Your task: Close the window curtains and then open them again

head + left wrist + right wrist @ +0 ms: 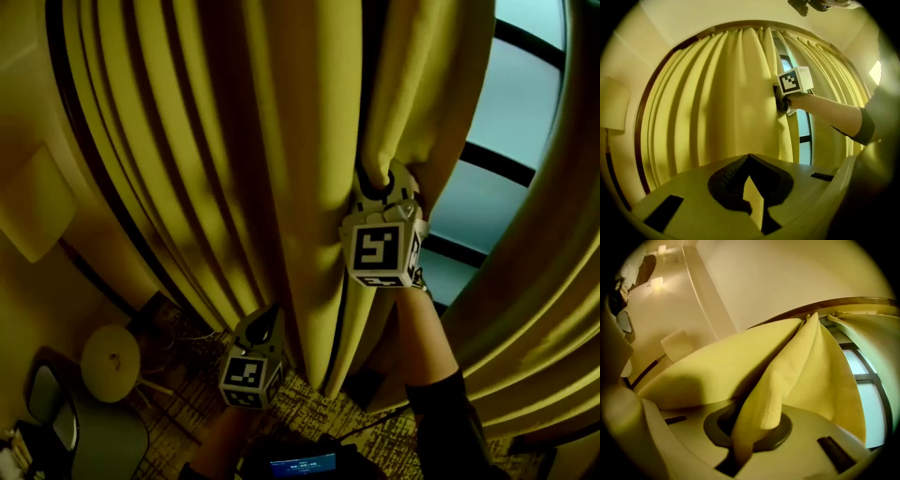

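Head view: the right gripper has its fingers pinching a fold of the yellow curtain beside the bare window. Lower down, the left gripper has its fingers pressed together on a thin sliver of the same fabric.

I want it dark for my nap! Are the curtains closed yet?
Not all the way. Done: the yellow curtain covers much of the window, but glass shows beside it. In hand: the right claw pinches a fold of that curtain; the left claw is shut, lower down. Probably left: cover the bare glass, then open them again.
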Available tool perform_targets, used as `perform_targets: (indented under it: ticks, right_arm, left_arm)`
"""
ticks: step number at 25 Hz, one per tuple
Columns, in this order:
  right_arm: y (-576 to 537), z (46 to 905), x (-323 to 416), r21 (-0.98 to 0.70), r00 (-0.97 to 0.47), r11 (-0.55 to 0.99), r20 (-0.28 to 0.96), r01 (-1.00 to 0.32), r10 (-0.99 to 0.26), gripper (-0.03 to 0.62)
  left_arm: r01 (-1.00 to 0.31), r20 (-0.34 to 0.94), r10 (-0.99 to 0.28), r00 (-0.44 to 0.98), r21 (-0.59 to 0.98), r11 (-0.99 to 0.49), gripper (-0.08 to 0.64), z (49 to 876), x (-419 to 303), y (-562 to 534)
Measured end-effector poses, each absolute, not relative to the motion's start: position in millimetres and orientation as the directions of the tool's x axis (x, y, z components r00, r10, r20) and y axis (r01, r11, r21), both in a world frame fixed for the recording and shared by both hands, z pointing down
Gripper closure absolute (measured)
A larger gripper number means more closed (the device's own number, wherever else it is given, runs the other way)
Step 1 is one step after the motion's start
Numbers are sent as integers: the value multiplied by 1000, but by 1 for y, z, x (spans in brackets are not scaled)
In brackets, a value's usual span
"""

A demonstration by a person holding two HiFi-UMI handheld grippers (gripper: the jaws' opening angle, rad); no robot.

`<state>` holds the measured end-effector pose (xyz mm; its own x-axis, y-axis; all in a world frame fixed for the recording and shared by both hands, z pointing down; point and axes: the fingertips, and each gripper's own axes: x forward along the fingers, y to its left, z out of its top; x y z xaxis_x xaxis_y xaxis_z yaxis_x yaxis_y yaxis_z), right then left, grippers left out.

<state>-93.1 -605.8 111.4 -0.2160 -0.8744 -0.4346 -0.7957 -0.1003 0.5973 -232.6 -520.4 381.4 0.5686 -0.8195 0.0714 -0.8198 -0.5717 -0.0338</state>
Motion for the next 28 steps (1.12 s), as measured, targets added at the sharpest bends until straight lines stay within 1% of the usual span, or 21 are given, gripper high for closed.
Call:
perform_targets:
  ticks: [3, 5, 8, 11, 18, 23, 25, 28]
  right_arm:
    - [-599, 114, -103, 617, -264, -65, -427, -784, -865, 551]
    - [-604, 112, -121, 620, -275, -62, -433, -782, -858, 551]
    - [-628, 103, -170, 627, -287, -66, -445, -776, -848, 549]
    - [-645, 96, -204, 635, -285, -74, -444, -769, -849, 549]
    - [-670, 87, -267, 663, -304, -76, -439, -745, -846, 549]
    - [-700, 85, -329, 701, -302, -76, -399, -709, -866, 548]
    - [-705, 84, -337, 705, -295, -84, -398, -704, -868, 549]
    - [-712, 88, -328, 703, -275, -104, -404, -703, -872, 549]
  left_arm:
    - [-852, 67, -853, 518, -45, -521, 552, 391, -236, -511]
    - [-855, 74, -855, 513, -44, -517, 552, 387, -248, -513]
    - [-868, 74, -867, 493, -34, -496, 552, 384, -296, -533]
    - [-880, 63, -879, 472, -32, -475, 552, 385, -337, -549]
    - [-893, 53, -892, 449, 17, -449, 552, 387, -401, -582]
    - [-893, 40, -893, 447, 65, -444, 552, 391, -455, -608]
    - [-893, 33, -894, 447, 66, -444, 552, 392, -462, -613]
    - [-896, 42, -896, 442, 73, -438, 552, 395, -454, -615]
